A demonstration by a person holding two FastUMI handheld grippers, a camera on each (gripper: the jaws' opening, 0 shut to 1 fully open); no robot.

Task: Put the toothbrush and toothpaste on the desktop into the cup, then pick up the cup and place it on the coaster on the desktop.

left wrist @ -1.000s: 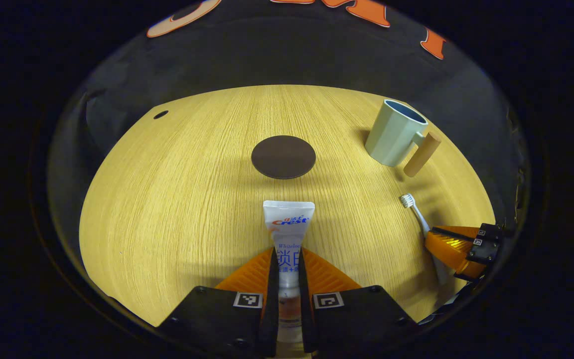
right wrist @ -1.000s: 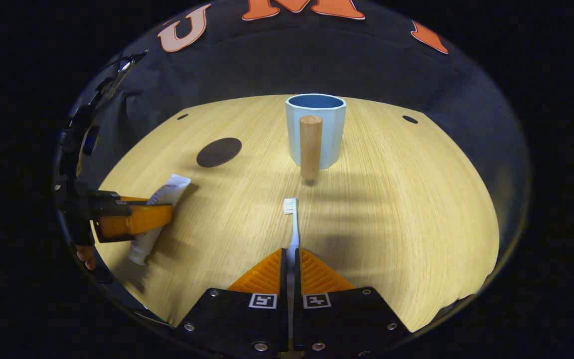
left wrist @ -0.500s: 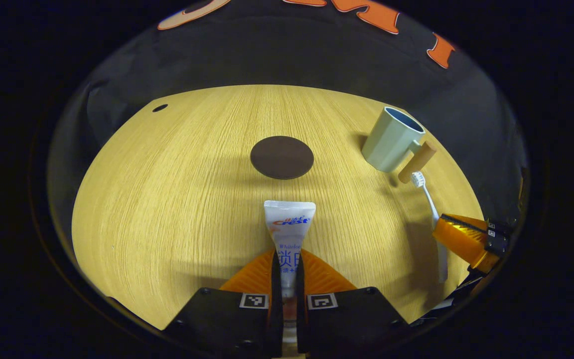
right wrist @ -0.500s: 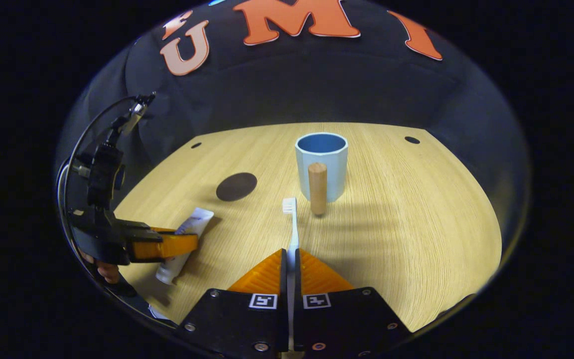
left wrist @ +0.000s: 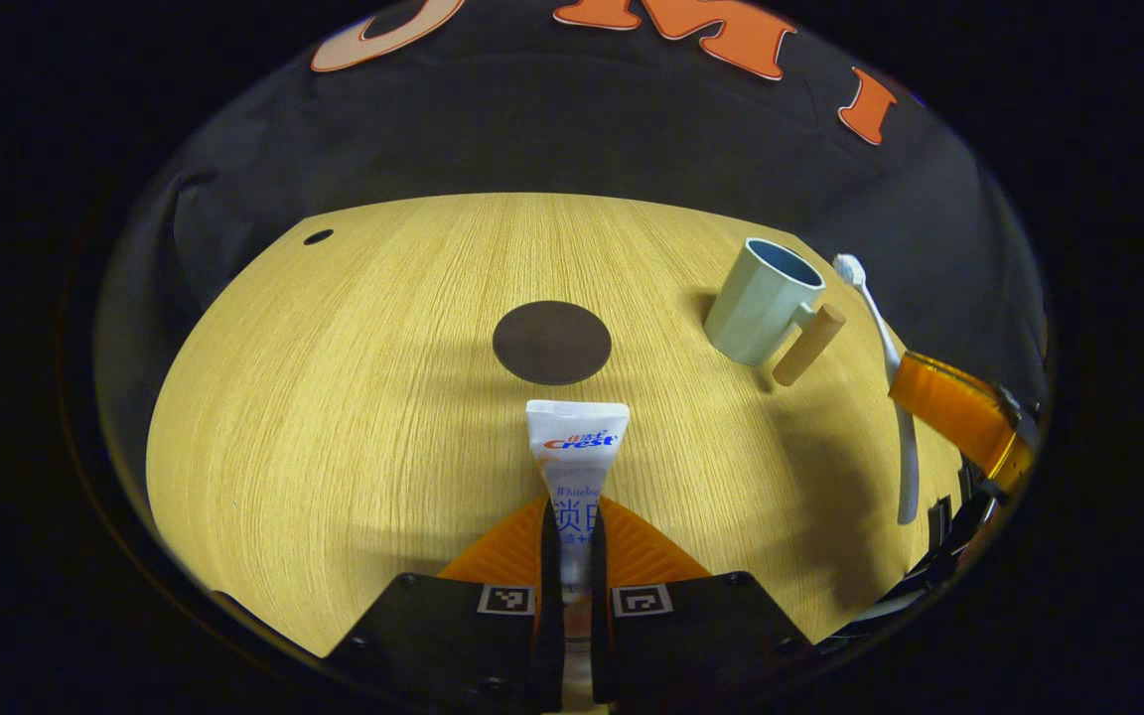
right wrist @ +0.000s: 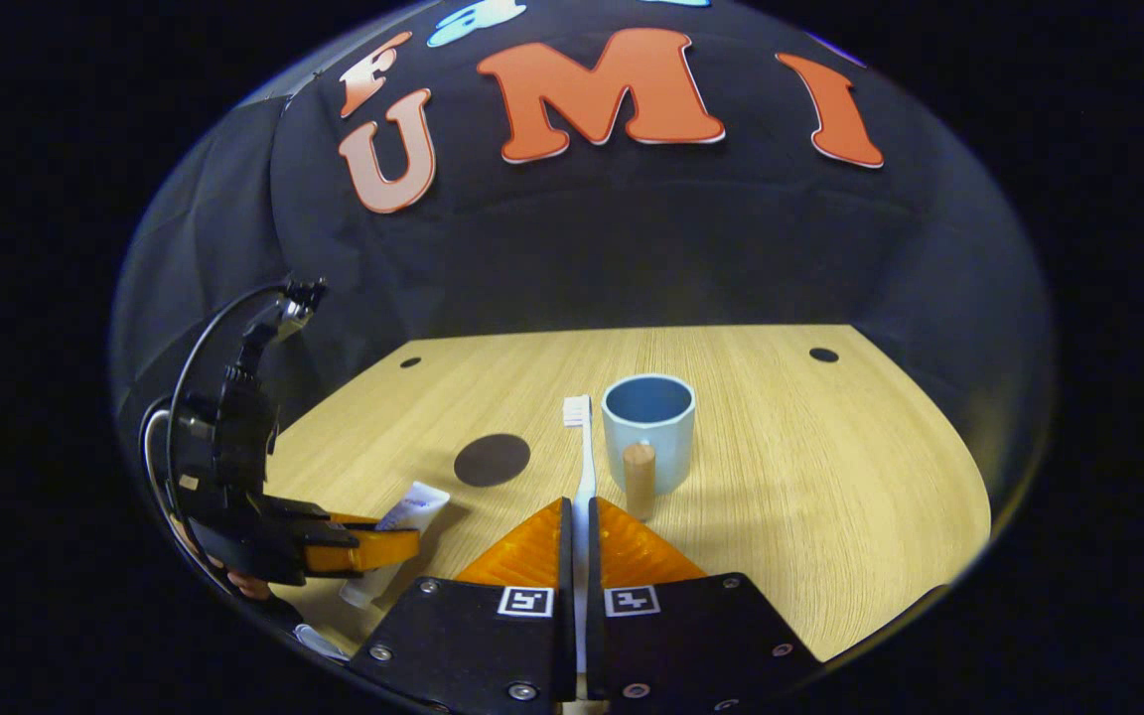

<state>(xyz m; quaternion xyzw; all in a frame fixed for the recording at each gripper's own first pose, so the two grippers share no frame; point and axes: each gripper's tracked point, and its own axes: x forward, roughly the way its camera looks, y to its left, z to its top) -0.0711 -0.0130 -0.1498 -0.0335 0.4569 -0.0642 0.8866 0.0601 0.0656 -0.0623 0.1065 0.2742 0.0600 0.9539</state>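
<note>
toothpaste [left wrist: 576,449] cap end hidden between the left tool's [left wrist: 572,536] fingers.

Your right gripper [right wrist: 575,516] now carries the toothbrush [right wrist: 580,452] well above the desk [right wrist: 830,497], where a second ago it sat low near the surface. The brush head now sits level with the cup [right wrist: 648,427] rim, just left of it, instead of short of the handle.

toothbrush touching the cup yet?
Cannot tell. In the right gripper view the toothbrush head sits beside the cup rim; neither view plainly shows contact or a gap.
</note>
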